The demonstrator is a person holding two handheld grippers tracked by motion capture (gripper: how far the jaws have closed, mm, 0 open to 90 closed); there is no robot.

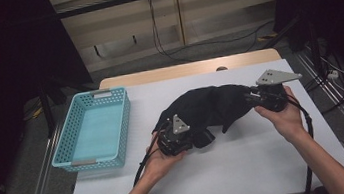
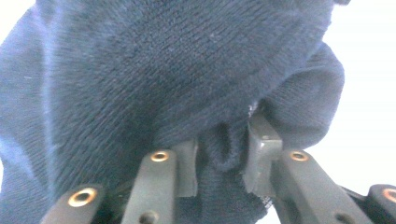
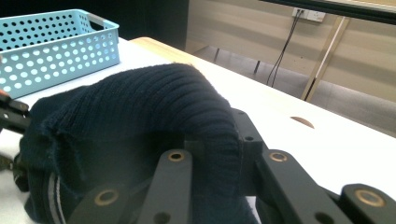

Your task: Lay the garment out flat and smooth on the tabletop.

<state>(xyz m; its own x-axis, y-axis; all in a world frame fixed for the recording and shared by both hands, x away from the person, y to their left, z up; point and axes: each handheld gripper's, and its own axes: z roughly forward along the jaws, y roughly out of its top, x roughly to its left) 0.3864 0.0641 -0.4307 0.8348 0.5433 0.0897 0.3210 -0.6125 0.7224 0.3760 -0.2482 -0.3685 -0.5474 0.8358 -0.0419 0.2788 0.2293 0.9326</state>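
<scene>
A dark navy knitted garment (image 1: pixel 211 106) lies bunched in the middle of the white table (image 1: pixel 250 167). My left gripper (image 1: pixel 185 134) holds its near-left end; in the left gripper view the jaws pinch a fold of the knitted garment (image 2: pixel 177 74) between the pads (image 2: pixel 259 154). My right gripper (image 1: pixel 255 97) grips the far-right end. The right gripper view has a ribbed fold of the garment (image 3: pixel 154 112) draped over and clamped between its jaws.
A light blue perforated basket (image 1: pixel 94 130) stands at the table's left side, also the basket (image 3: pixel 51 46) in the right gripper view. Beyond the table's wooden far edge (image 1: pixel 186 69) are cables on the floor and dark curtains at both sides.
</scene>
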